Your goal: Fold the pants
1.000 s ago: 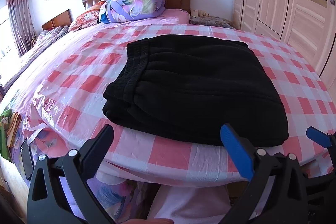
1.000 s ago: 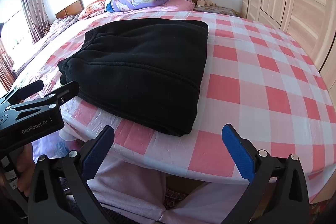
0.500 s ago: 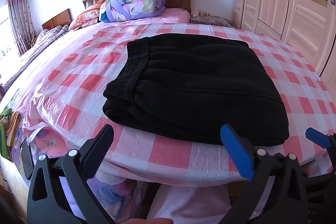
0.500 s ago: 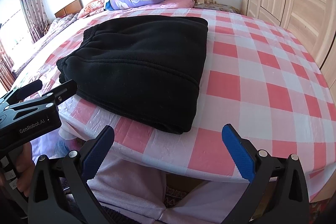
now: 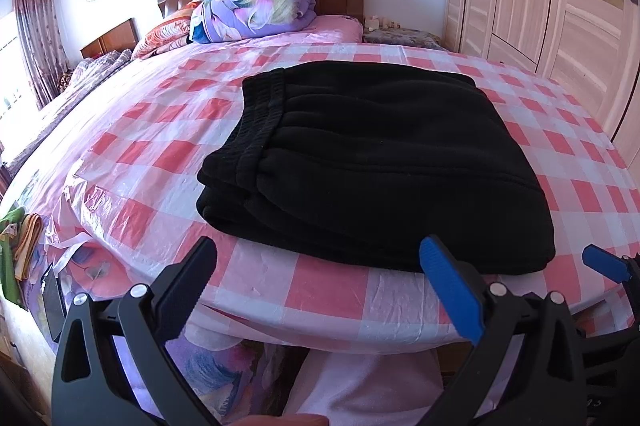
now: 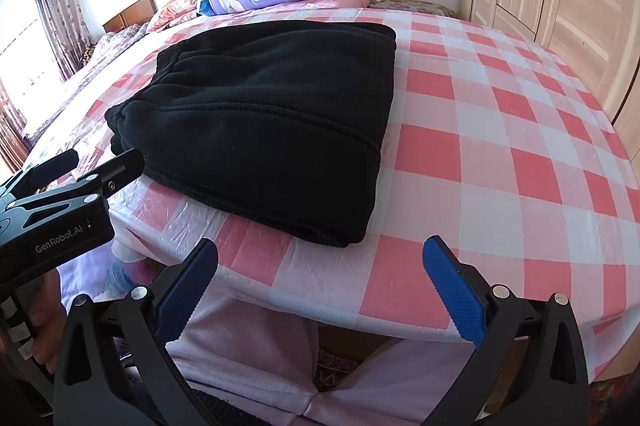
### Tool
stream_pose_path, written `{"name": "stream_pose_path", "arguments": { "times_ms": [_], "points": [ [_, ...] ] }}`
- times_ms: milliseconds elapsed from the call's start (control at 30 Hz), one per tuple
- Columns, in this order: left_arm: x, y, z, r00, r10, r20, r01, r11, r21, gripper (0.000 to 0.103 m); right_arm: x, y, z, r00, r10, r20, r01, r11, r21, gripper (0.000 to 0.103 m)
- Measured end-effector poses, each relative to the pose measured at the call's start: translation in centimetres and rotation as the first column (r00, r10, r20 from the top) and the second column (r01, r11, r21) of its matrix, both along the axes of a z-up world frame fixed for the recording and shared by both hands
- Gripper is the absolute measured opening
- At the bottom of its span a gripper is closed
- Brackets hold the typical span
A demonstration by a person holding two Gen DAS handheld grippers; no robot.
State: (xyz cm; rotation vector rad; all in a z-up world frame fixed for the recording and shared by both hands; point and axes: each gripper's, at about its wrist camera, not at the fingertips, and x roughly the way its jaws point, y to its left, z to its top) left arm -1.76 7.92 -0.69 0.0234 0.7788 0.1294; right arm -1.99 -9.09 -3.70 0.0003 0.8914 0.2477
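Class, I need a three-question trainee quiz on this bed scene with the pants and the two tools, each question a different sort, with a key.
1. True or false: the pants lie folded on the checked cover.
2. Multiple choice: the left tool is A) shut on the pants, B) open and empty, C) out of view.
3. Fill in: the waistband faces the ____ side of the left wrist view.

Key: 1 true; 2 B; 3 left. The right tool is open and empty too.
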Motion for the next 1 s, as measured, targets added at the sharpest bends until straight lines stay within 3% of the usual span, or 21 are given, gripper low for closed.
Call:
{"name": "stream_pose_path", "arguments": {
  "times_ms": [1000],
  "points": [
    [-0.06,0.01,-0.23,1.0,-0.001,-0.003,0.001,1.0,-0.002,0.102,-0.26,0.19,-0.41,1.0,0.0,-0.009,0.0,1.0,0.007,0.099]
  ]
}}
